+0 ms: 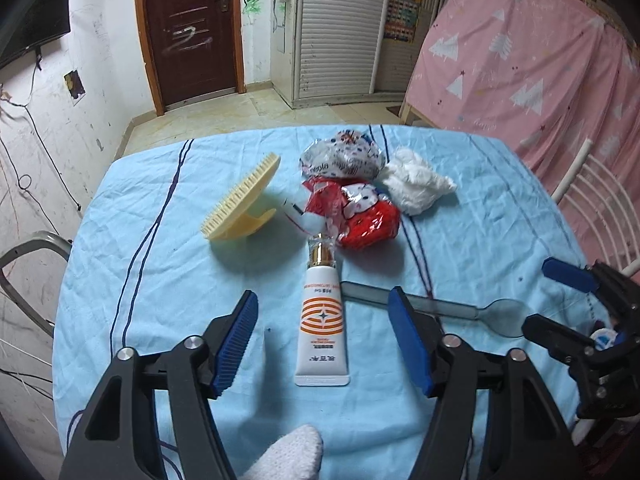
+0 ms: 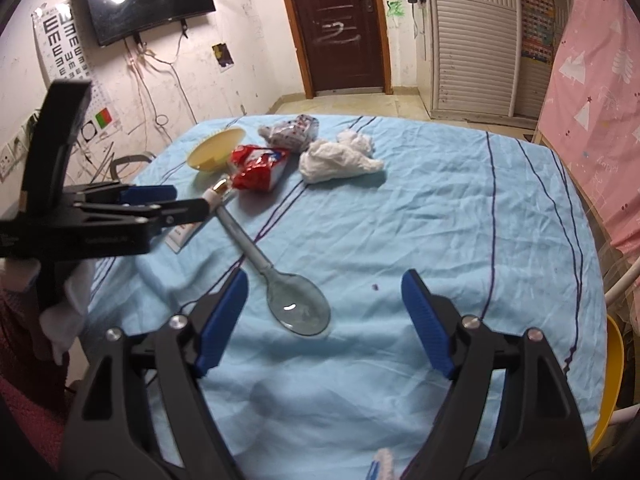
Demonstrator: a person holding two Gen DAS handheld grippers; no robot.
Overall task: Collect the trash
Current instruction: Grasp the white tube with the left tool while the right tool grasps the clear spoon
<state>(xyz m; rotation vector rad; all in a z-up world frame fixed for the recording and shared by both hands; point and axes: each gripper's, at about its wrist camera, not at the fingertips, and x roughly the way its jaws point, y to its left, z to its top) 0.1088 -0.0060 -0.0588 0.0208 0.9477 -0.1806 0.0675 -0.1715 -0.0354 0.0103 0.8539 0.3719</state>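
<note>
Three pieces of trash lie at the far side of the blue-clothed table [image 1: 160, 280]: a red wrapper [image 1: 360, 216] [image 2: 258, 170], a crumpled silver printed wrapper [image 1: 344, 156] [image 2: 290, 132] and a white tissue wad [image 1: 416, 184] [image 2: 336, 156]. My left gripper [image 1: 323, 296] hangs open over a white and orange tube [image 1: 322, 320], which lies flat between the fingers without touching the pads. My right gripper [image 2: 324, 276] is open and empty above the bowl of a clear grey spoon [image 2: 300, 312]. Each gripper also shows in the other's view: right gripper [image 1: 538, 294], left gripper [image 2: 188, 199].
A yellow bristle brush [image 1: 244, 204] [image 2: 216, 148] stands tilted left of the wrappers. A grey chair [image 1: 32, 252] sits at the table's left edge and a white chair [image 1: 592, 200] at its right. A pink curtain [image 1: 540, 60] hangs beyond. A white-gloved finger [image 1: 288, 456] shows under the left gripper.
</note>
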